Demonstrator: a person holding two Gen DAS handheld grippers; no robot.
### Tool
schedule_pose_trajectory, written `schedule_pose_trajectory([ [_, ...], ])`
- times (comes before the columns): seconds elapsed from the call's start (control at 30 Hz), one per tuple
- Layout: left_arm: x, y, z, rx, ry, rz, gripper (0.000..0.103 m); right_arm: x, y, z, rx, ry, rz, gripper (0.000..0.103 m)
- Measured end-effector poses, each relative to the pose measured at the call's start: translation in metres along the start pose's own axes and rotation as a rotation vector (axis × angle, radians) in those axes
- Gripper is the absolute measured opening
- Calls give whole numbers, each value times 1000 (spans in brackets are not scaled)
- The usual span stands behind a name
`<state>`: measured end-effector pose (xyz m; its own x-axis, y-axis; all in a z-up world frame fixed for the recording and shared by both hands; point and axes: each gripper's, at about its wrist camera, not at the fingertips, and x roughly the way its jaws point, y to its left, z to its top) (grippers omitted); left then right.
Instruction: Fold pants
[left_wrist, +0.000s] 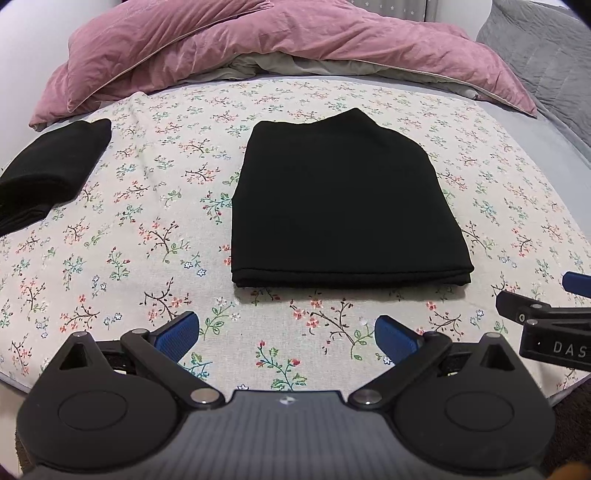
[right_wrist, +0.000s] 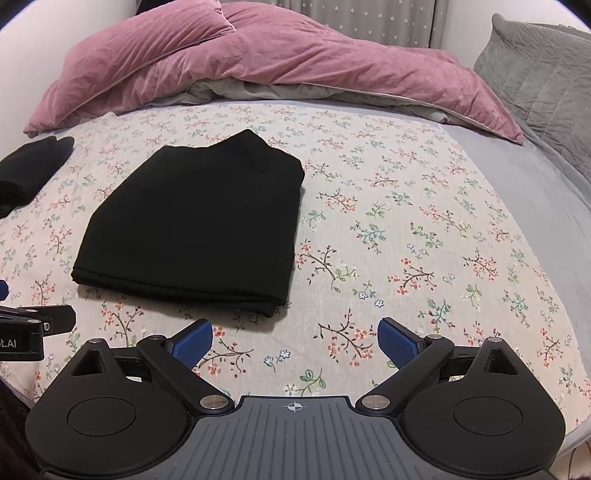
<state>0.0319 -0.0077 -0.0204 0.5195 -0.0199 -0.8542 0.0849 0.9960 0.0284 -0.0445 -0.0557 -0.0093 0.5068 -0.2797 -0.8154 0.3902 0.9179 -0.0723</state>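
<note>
The black pants (left_wrist: 340, 199) lie folded into a compact rectangle on the floral cloth (left_wrist: 147, 229), layered edges toward me. They also show in the right wrist view (right_wrist: 199, 225), left of centre. My left gripper (left_wrist: 286, 338) is open and empty, hovering just in front of the pants' near edge. My right gripper (right_wrist: 295, 341) is open and empty, in front of and to the right of the pants. Part of the right gripper (left_wrist: 546, 325) shows at the right edge of the left wrist view.
A second folded black garment (left_wrist: 48, 173) lies at the far left of the cloth (right_wrist: 406, 229). A rumpled pink duvet (left_wrist: 258, 44) and a grey quilted pillow (right_wrist: 543, 85) lie behind. The bed's near edge is just under the grippers.
</note>
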Motion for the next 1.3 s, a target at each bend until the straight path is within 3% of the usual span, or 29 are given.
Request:
schedule_pose_trajectory([
  [1.3,-1,-2,-1,0,7,-11,103,4,2,-4,0,21,-2,98],
])
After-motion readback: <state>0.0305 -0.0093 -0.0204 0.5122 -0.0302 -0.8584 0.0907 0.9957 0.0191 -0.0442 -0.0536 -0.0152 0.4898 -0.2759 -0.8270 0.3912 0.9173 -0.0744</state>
